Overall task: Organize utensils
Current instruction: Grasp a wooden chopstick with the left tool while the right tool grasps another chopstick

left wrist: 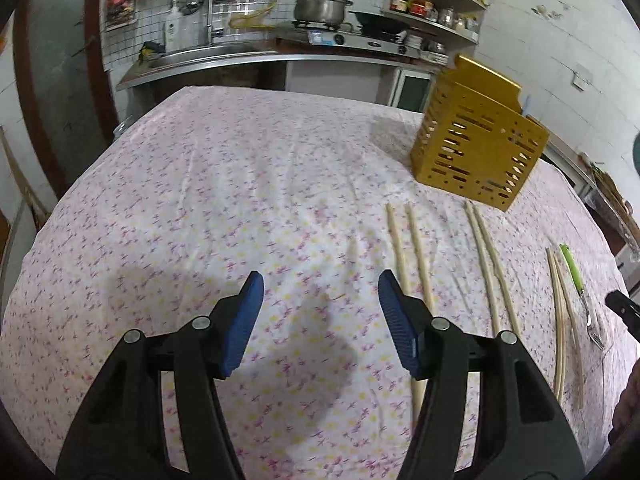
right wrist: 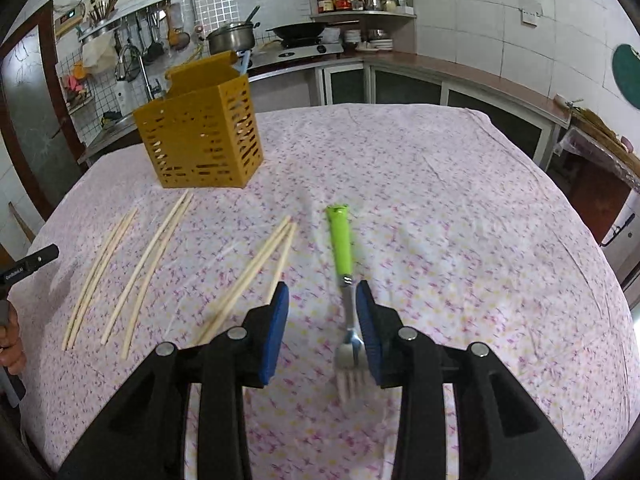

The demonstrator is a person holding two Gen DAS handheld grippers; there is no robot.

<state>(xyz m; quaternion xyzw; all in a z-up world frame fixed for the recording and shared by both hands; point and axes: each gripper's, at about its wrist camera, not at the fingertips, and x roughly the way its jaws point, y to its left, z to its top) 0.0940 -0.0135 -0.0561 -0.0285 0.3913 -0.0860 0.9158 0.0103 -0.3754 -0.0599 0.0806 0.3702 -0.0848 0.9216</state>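
Note:
A yellow slotted utensil holder (left wrist: 478, 148) (right wrist: 202, 138) stands upright on the flowered tablecloth. Three pairs of pale wooden chopsticks (left wrist: 416, 256) (right wrist: 156, 256) lie side by side in front of it. A fork with a green handle (right wrist: 342, 248) (left wrist: 576, 280) lies to their right, tines toward me. My right gripper (right wrist: 322, 302) is open, low over the fork, whose metal neck lies between the pads close to the right pad. My left gripper (left wrist: 320, 292) is open and empty above the cloth, just left of the leftmost chopstick pair.
The table (left wrist: 200, 200) is covered by a pink flowered cloth. Behind it runs a kitchen counter with a sink (left wrist: 200, 54), a pot on a stove (left wrist: 320, 8) and a corner shelf of jars (right wrist: 360, 0).

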